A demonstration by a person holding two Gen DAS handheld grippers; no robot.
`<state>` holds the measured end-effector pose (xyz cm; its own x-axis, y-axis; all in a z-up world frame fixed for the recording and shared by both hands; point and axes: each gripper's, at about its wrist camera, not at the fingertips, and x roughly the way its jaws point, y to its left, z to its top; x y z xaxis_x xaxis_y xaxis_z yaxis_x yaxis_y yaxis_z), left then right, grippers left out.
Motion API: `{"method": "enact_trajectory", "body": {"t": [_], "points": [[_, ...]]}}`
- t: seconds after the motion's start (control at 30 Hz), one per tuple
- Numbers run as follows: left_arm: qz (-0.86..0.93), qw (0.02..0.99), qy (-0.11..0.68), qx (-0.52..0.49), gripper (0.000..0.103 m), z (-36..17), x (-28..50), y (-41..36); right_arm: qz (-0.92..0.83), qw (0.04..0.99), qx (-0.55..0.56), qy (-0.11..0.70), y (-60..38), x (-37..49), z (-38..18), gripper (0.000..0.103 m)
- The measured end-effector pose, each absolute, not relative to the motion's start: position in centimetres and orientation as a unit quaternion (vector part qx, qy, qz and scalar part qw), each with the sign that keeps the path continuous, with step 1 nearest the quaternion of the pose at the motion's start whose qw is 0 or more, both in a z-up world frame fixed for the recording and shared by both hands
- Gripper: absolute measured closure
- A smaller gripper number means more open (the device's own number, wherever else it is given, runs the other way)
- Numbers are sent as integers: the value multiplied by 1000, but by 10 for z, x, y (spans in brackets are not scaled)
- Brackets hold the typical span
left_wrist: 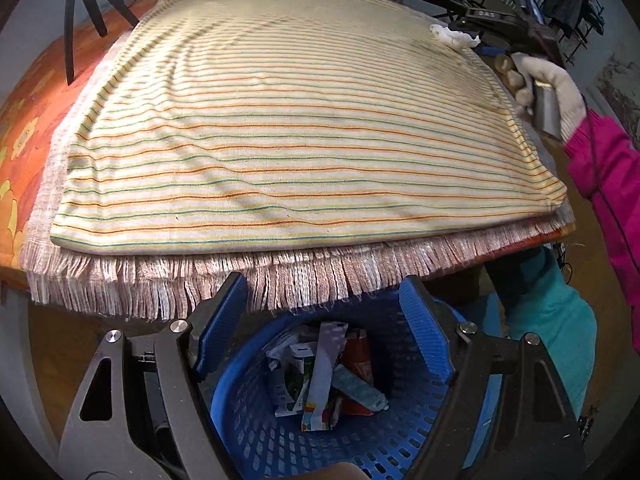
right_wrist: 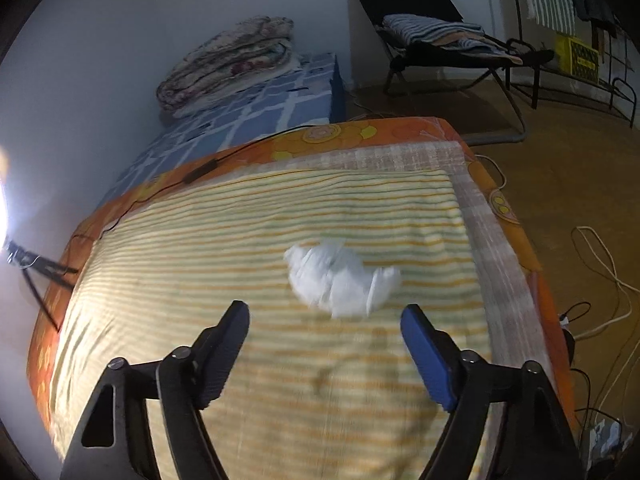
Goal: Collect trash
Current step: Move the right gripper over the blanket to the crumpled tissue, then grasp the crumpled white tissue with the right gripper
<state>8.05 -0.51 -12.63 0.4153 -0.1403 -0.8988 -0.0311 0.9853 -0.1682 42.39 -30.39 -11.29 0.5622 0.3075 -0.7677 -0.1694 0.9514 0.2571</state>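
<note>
A crumpled white tissue (right_wrist: 340,280) lies on the striped cloth (right_wrist: 240,240) of the bed, just ahead of my right gripper (right_wrist: 326,320), which is open and empty above the cloth. The tissue also shows in the left wrist view (left_wrist: 454,36) at the bed's far right, beside the right gripper body. My left gripper (left_wrist: 324,300) is open and empty. It hangs over a blue perforated basket (left_wrist: 248,408) below the bed's fringed edge. The basket holds several wrappers and cartons (left_wrist: 324,376).
A black tripod (left_wrist: 80,12) stands on the bed's far left, with a cable running along the edge. A folded quilt (right_wrist: 228,64) lies on a blue mattress behind. A black folding chair (right_wrist: 440,40) and loose cables (right_wrist: 600,272) are on the floor at right.
</note>
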Motion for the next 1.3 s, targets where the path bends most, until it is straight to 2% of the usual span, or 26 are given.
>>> {"method": "enact_trajectory", "body": {"t": [0.03, 0.1, 0.13, 0.17, 0.27, 0.67, 1.0, 1.3], "points": [[-31, 838, 538, -77, 22, -127, 81, -6, 135, 879, 79, 451, -303, 428, -116, 31], [-32, 839, 538, -73, 22, -127, 82, -7, 140, 873, 84, 460, -302, 436, -124, 48], [-31, 839, 538, -73, 22, -127, 83, -8, 146, 869, 87, 464, -301, 437, -127, 63], [-31, 839, 538, -74, 22, -127, 83, -8, 148, 868, 87, 466, -301, 437, -128, 70], [-34, 840, 536, -81, 22, -125, 83, -8, 149, 872, 83, 458, -301, 433, -127, 74], [-24, 862, 501, -72, 22, -98, 67, 0, 187, 875, 118, 431, -311, 377, -79, 75], [10, 878, 469, -94, 22, -81, 41, 35, 273, 862, 99, 416, -281, 258, -28, 75], [16, 881, 463, -98, 22, -77, 11, 46, 330, 835, 67, 436, -251, 147, -33, 75]]}}
